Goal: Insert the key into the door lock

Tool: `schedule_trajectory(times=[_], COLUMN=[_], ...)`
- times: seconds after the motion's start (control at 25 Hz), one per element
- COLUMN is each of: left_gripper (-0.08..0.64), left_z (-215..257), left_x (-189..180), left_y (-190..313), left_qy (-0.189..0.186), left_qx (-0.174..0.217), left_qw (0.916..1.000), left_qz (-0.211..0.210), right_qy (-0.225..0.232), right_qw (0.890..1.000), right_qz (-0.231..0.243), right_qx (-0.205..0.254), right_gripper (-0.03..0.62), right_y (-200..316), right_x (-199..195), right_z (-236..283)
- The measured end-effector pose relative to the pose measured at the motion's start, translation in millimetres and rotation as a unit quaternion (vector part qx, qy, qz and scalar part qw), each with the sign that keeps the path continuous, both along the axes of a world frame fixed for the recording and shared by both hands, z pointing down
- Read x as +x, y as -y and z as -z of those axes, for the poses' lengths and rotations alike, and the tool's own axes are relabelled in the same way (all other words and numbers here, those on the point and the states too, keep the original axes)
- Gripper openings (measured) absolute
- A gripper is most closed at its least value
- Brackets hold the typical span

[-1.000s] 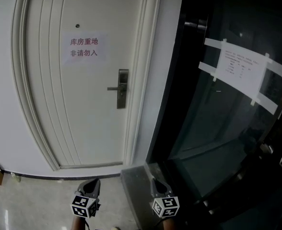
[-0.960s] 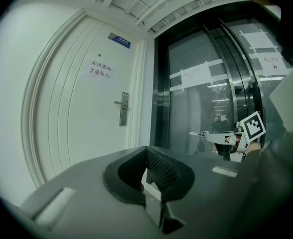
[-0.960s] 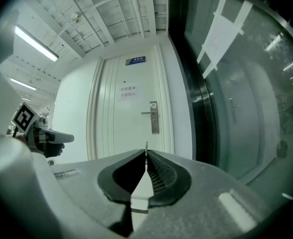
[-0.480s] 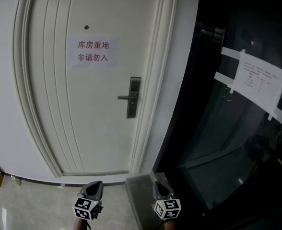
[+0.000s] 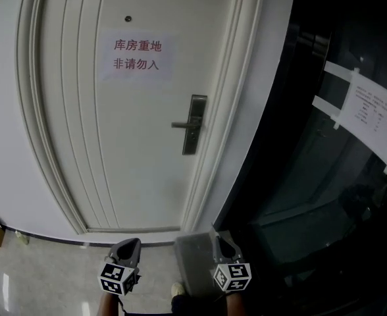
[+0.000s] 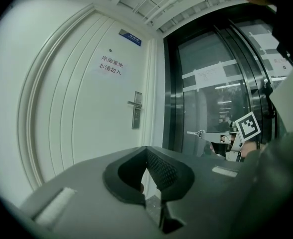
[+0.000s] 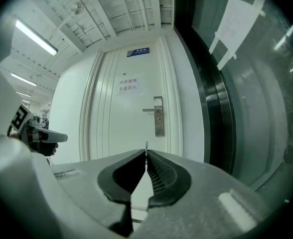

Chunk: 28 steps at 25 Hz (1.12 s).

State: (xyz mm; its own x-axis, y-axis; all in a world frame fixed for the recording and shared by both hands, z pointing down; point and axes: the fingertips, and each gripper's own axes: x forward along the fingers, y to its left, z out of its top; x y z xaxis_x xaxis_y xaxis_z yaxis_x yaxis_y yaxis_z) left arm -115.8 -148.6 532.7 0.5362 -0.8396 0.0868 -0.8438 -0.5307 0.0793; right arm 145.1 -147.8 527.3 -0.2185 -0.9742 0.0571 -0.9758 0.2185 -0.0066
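Aiming the key (image 7: 146, 144) at the door lock (image 5: 195, 124), well apart.
The key is clamped in the right gripper (image 7: 146, 153); the left gripper (image 6: 146, 151) is closed, empty. The blade should be kept level with the lock.

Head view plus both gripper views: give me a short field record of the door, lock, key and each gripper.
Door: white door, closed, red-lettered notice on it
Lock: lock plate with lever handle; nothing inserted
Key: key tip pokes out of the right gripper's jaws
Right gripper: shut on key, short of door
Left gripper: jaws together, empty
Beside door: dark glass panel with taped paper
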Motion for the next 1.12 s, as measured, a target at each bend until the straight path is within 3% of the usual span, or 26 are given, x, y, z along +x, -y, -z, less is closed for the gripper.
schedule_trajectory(times=[0.88, 1.12], left_gripper=[0.002, 0.002], left_z=[7, 6], left_x=[-6, -11], left_y=[160, 192], left_qy=[-0.002, -0.007], left_qx=[0.003, -0.002], left_qw=[0.9992, 0.9988], left_qz=[0.039, 0.049], right_qy=[-0.029, -0.074], right_qw=[0.999, 0.995], right_qz=[0.027, 0.029], right_qx=[0.034, 0.06], right_gripper=[0.011, 0.011], right_y=[202, 244], right_x=[7, 4], right_z=[34, 56])
